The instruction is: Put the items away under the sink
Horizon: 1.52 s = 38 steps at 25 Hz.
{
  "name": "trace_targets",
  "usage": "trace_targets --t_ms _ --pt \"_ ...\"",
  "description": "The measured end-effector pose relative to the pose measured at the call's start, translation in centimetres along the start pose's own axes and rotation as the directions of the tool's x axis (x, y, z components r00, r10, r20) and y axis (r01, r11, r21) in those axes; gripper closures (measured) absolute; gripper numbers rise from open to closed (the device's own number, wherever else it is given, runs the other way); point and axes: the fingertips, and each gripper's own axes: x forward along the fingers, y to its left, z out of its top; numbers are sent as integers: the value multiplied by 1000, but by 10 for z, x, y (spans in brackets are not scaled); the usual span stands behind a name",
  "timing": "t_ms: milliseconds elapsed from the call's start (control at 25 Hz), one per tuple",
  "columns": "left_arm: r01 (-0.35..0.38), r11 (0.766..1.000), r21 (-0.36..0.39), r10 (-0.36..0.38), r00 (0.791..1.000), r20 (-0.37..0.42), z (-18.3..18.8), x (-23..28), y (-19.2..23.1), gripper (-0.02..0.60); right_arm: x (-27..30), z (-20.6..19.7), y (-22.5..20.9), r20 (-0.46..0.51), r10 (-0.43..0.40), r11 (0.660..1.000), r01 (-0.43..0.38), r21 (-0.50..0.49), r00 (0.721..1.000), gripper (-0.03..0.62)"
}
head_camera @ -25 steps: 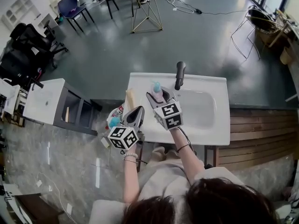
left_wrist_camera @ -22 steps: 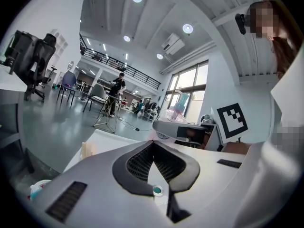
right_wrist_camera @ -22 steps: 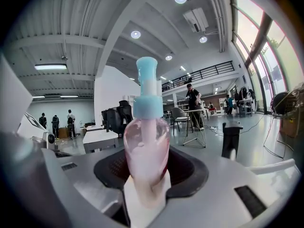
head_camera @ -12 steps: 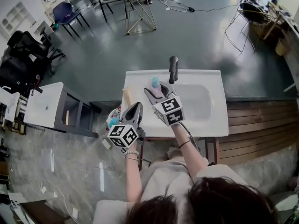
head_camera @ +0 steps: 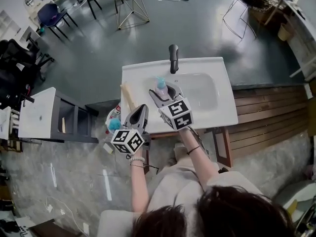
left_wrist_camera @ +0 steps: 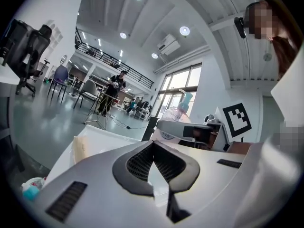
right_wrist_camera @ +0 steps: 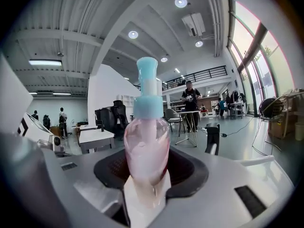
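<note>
1. Now, the right gripper (head_camera: 166, 93) is clamped on the pink pump bottle (head_camera: 161, 86), its jaws held partly apart by the lower body of the bottle. In the right gripper view the bottle (right_wrist_camera: 146, 141) fills the gap between the pads.
2. We see the bottle's long axis standing upright, light-blue pump on top, while the gripper reaches in nearly level from the person's side. It hangs above the white sink top (head_camera: 217, 113), near the basin's left end and well short of the faucet (head_camera: 173, 58).
3. The space under the sink is hidden beneath that top in every view. We judge that it lies below the bottle and back toward the person, so the carry has to come off the front edge and then go down and in.
4. The left gripper (head_camera: 141, 109) has its jaws together with nothing between them. It sits at the sink's front-left corner, just beside the right one.
5. A tan flat item (head_camera: 127, 97) lies along the top's left edge. We take the left hand to be the nearer one to it, and to the teal-capped things (head_camera: 114, 124) low beside the sink.
</note>
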Motion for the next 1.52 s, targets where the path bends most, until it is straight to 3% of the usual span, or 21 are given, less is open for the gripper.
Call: trace_targets --t_ms 960,1320,1520 --pt "181 983 34 -179 983 -46 -32 -59 -83 578 -127 -28 28 39 -186 982 185 40 982 390" --pt "191 978 79 -186 980 -72 -39 -61 -111 578 -163 -34 28 60 -195 980 191 64 979 390" --pt "193 980 40 -190 979 -75 -55 -65 -138 580 -187 -45 31 39 -190 980 187 70 981 390"
